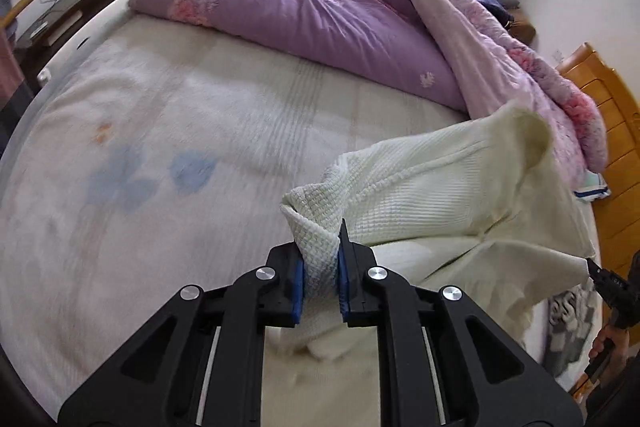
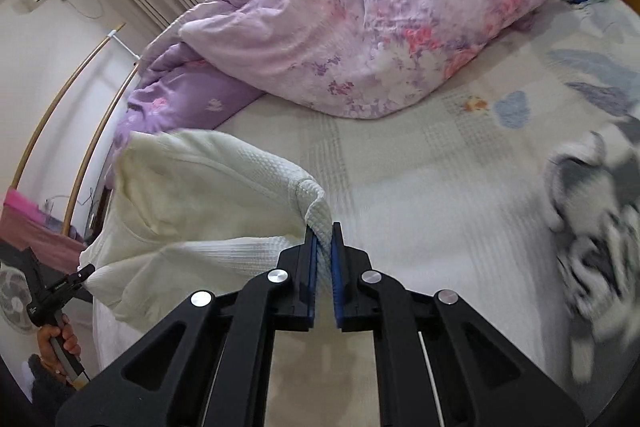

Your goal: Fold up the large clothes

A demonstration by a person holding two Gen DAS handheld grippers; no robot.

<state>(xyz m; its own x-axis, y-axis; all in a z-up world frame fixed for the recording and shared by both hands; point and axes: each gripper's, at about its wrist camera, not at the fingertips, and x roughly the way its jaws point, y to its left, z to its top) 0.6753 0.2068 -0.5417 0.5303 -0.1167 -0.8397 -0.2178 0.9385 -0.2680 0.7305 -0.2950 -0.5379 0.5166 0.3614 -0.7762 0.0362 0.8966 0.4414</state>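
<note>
A cream waffle-knit garment [image 1: 432, 187] hangs stretched above the bed between my two grippers. My left gripper [image 1: 322, 259] is shut on one bunched corner of it. My right gripper [image 2: 323, 255] is shut on another corner of the same garment [image 2: 192, 195]. In the left wrist view the right gripper [image 1: 596, 273] shows at the right edge, pinching the fabric. In the right wrist view the left gripper [image 2: 82, 273] shows at the lower left, held by a hand. The garment sags in the middle and its lower part trails on the bed.
The bed sheet [image 1: 168, 155] is white with faint blue prints. A purple floral quilt [image 1: 312, 7] is heaped along the far side; it also shows in the right wrist view [image 2: 380, 27]. A grey and white patterned cloth [image 2: 592, 235] lies at the right. A wooden headboard [image 1: 612, 131] stands right.
</note>
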